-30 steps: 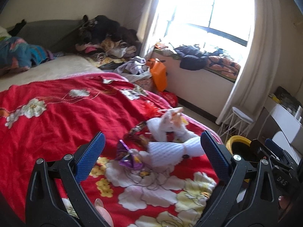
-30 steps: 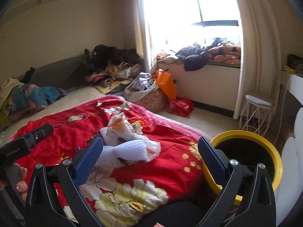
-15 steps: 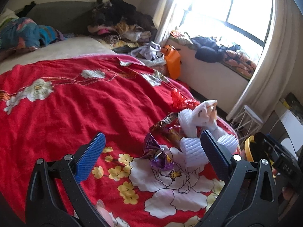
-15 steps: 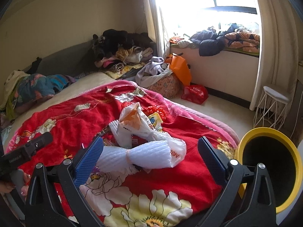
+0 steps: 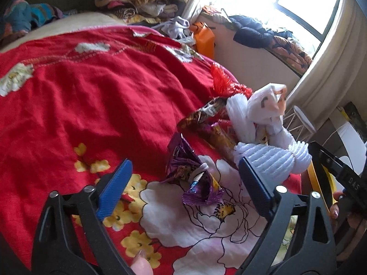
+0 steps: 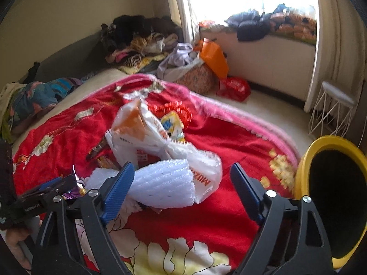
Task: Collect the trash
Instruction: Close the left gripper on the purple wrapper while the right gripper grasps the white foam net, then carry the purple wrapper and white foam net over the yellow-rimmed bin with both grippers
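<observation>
While both grippers hang low over the bed, the trash sits in one heap on the red floral blanket. From the left wrist view, the left gripper points down at a crumpled purple foil wrapper, which lies on a big white printed flower, in line with the gap between the blue pads. The jaws stand wide, though they have just been closing a little, and neither pad touches the wrapper. Just beyond it lies a brown and gold snack wrapper, and to the right a ribbed white foam sleeve lies just beyond the right-hand pad. Behind that, a white plastic bag with orange print stands crumpled, and a scrap of red foil pokes up at the back.

Over to the right wrist view: the right gripper also has its jaws wide (they too have just been narrowing), with the foam sleeve lying between them. Its left end reaches the left pad, but whether it presses there cannot be told; the right pad is clear. The plastic bag rises behind it. The left gripper's tip shows at the far left, by the purple wrapper. A yellow-rimmed bin stands beside the bed at the right edge, mouth open and dark inside.
</observation>
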The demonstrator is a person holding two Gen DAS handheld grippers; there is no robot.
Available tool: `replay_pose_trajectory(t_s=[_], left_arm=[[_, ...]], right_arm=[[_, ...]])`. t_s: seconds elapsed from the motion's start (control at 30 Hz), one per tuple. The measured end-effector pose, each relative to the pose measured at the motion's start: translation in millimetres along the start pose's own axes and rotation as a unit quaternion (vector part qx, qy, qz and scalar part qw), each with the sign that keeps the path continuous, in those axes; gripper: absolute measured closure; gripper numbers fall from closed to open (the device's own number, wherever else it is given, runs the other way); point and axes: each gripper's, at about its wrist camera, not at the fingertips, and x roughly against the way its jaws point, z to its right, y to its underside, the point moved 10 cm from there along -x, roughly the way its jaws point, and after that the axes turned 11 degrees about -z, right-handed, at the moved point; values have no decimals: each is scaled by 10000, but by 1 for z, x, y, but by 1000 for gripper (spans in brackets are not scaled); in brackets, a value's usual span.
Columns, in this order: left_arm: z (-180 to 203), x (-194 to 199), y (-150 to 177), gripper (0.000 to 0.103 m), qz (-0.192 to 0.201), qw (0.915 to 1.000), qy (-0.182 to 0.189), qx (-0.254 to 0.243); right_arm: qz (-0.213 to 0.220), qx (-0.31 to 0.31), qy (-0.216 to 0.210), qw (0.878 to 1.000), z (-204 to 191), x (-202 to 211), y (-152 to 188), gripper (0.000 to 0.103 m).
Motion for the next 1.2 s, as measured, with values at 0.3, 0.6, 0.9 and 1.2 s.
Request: replay_pose_trajectory(t_s=[0.3, 0.6, 0.9, 1.2], left_arm=[[6, -14, 4, 60, -191, 9992, 334, 87], [18, 3, 4, 77, -41, 9992, 379, -132], [51, 41, -20, 77, 350, 9970, 486, -490], [118, 50, -36, 77, 473, 9902, 824, -1023]], right_arm=[[-169, 322, -306, 9989, -16, 2, 15, 82], [213, 366, -448, 9981, -14, 37, 10, 93], [878, 205, -441, 9949, 0, 89, -12, 94], [1439, -131, -57, 9895, 46, 136, -24, 94]])
